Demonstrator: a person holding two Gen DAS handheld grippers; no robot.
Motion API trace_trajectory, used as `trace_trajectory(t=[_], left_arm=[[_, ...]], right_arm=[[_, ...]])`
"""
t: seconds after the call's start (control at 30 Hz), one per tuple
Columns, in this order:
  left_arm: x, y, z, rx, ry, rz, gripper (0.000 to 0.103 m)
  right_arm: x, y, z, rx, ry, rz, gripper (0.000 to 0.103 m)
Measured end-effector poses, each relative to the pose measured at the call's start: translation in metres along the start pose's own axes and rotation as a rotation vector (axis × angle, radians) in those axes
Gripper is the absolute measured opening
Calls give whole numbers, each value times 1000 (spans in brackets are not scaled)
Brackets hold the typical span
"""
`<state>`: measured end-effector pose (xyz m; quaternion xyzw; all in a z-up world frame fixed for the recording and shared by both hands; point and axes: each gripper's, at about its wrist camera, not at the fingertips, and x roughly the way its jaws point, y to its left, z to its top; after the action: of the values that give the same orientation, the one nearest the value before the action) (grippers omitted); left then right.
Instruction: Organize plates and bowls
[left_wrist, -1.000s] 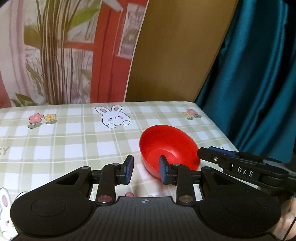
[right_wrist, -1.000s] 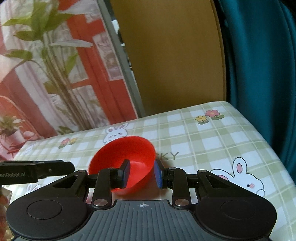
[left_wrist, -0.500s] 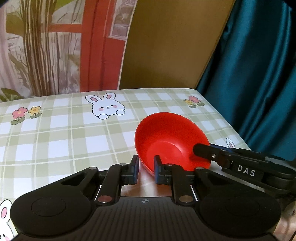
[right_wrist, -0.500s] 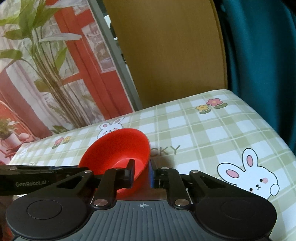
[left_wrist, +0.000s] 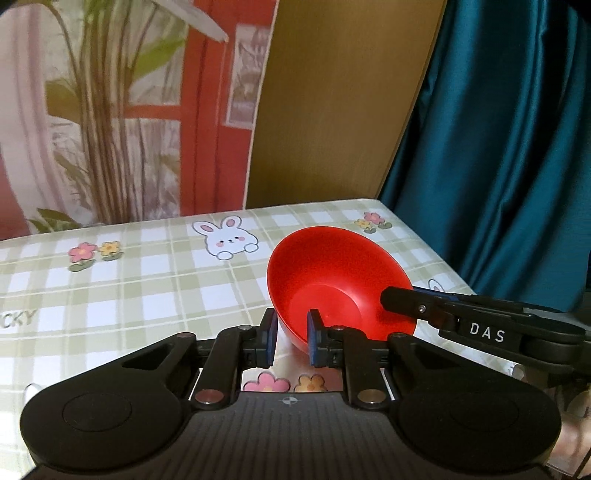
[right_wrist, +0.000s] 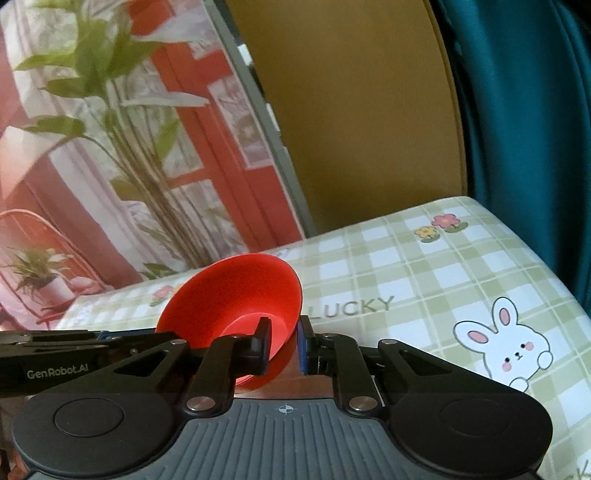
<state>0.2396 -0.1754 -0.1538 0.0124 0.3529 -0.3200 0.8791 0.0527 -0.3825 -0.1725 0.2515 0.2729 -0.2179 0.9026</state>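
A red bowl (left_wrist: 340, 280) is held tilted above the checked tablecloth. My left gripper (left_wrist: 291, 341) is shut on its near rim, one pad inside and one outside. My right gripper (right_wrist: 282, 343) is shut on the bowl's (right_wrist: 236, 299) opposite rim in the same way. In the left wrist view the right gripper's finger (left_wrist: 417, 304) reaches into the bowl from the right. In the right wrist view the left gripper's arm (right_wrist: 74, 350) comes in from the left.
The table (left_wrist: 129, 280) has a green and white checked cloth with rabbits and flowers. Its right edge (right_wrist: 546, 266) borders a teal curtain (left_wrist: 498, 147). A brown board (left_wrist: 332, 103) and a plant-print curtain stand behind the table.
Both grippers closed onto the bowl's rim from opposite sides. The bowl has come up off the table and tilted.
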Motion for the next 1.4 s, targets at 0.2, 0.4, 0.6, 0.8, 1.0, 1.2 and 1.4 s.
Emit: trace_trajectory(t=[0.2,0.4,0.6,0.8,1.0,1.2,1.4], left_arm=[[-37,2,-11,-12,-37,-14,18],[-67,-4,-28,-7,-46,-54,19],[-85,-7,-46,-11,-37,-78,19],[-91,-9,-60,-24,-21,-95,19],[-91,-11,-70,-25,10,-103,19],[-83,-13,-78,-15,49,-102,20],[-76,-14,-82,-5,78,-98,20]], right_arm=[[-29,26,-6,-19,-12,22,15],[-56,41,-18,-34,-6,17,15],[-76,50,-33,-37,14,8,15],[-86,55,-47,-50,39,-11,16],[-89,55,-60,-53,74,-27,16],[-86,50,-68,-47,101,-32,16],[-82,46,-75,-40,129,-42,18]])
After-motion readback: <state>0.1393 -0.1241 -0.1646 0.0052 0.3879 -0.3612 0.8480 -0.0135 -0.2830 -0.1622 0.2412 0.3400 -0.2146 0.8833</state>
